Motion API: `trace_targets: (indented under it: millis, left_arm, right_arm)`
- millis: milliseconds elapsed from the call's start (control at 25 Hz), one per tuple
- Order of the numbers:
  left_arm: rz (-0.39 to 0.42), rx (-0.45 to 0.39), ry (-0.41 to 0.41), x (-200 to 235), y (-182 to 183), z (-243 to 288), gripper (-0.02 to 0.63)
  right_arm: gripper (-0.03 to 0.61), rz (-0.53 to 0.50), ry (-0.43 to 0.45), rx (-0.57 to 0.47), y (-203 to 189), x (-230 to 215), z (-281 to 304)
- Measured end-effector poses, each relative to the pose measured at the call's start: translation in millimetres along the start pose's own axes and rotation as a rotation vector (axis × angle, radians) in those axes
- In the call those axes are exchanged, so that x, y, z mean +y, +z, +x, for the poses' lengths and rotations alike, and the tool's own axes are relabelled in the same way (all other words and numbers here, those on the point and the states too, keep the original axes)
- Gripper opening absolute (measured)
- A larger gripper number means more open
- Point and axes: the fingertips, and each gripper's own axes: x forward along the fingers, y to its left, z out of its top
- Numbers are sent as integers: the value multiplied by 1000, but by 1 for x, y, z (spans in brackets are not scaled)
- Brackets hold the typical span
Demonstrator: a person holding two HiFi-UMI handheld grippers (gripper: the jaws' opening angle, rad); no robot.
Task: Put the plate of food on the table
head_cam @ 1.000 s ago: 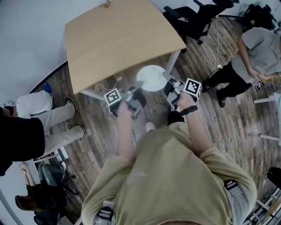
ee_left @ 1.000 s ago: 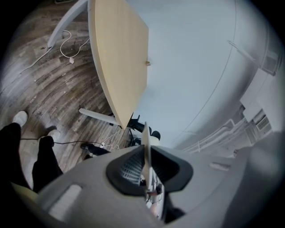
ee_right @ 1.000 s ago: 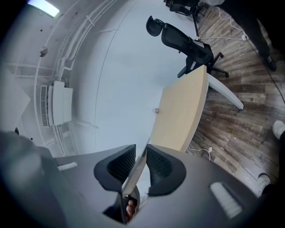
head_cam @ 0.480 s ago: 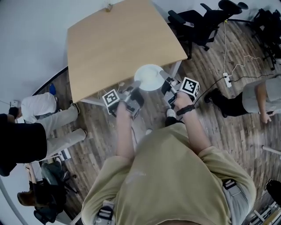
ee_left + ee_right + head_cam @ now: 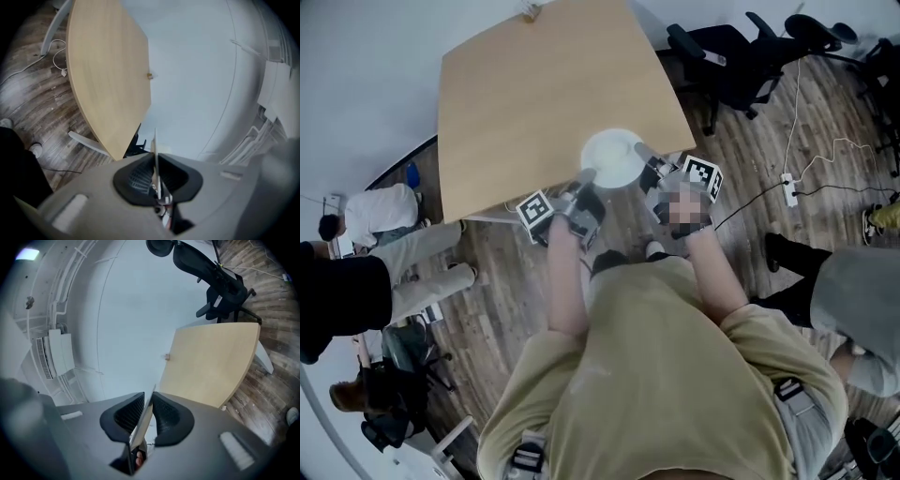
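Note:
A white round plate [image 5: 612, 157] hangs over the near edge of the light wooden table [image 5: 534, 84], held from both sides. My left gripper [image 5: 591, 178] is shut on its left rim. My right gripper [image 5: 649, 157] has the right rim between its jaws, which are closing on it. In the left gripper view the rim [image 5: 155, 154] shows edge-on, squeezed between the dark pads [image 5: 140, 178]. In the right gripper view the rim [image 5: 144, 420] lies tilted between the pads [image 5: 166, 420]. I can make out no food on the plate.
Black office chairs [image 5: 736, 56] stand right of the table. People sit and stand at the left [image 5: 384, 225], and another person is at the right edge [image 5: 853, 300]. A power strip and cable [image 5: 789, 187] lie on the wooden floor. A small object [image 5: 528, 11] sits at the table's far edge.
The plate and both grippers have moved forward, from beside the table's corner to over its near edge. The person on the right has shifted toward the lower right.

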Motion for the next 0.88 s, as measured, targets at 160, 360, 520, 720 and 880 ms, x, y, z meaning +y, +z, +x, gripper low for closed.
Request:
trace_targets:
  millis: [160, 360, 520, 720, 880]
  left_arm:
    - [-7, -42, 17, 5, 30, 10, 23]
    - [19, -56, -15, 1, 40, 11, 25]
    - [34, -50, -91, -16, 112, 43, 40]
    - [113, 1, -94, -43, 195, 76, 28]
    - [190, 38, -79, -57, 225, 88, 21]
  right_arm:
    - [48, 54, -11, 49, 1, -20, 34]
    - [48, 38, 10, 65, 3, -17, 47]
    - [44, 30, 18, 40, 26, -22, 119]
    - [37, -31, 41, 7, 51, -4, 200]
    - [31, -77, 51, -22, 62, 10, 227]
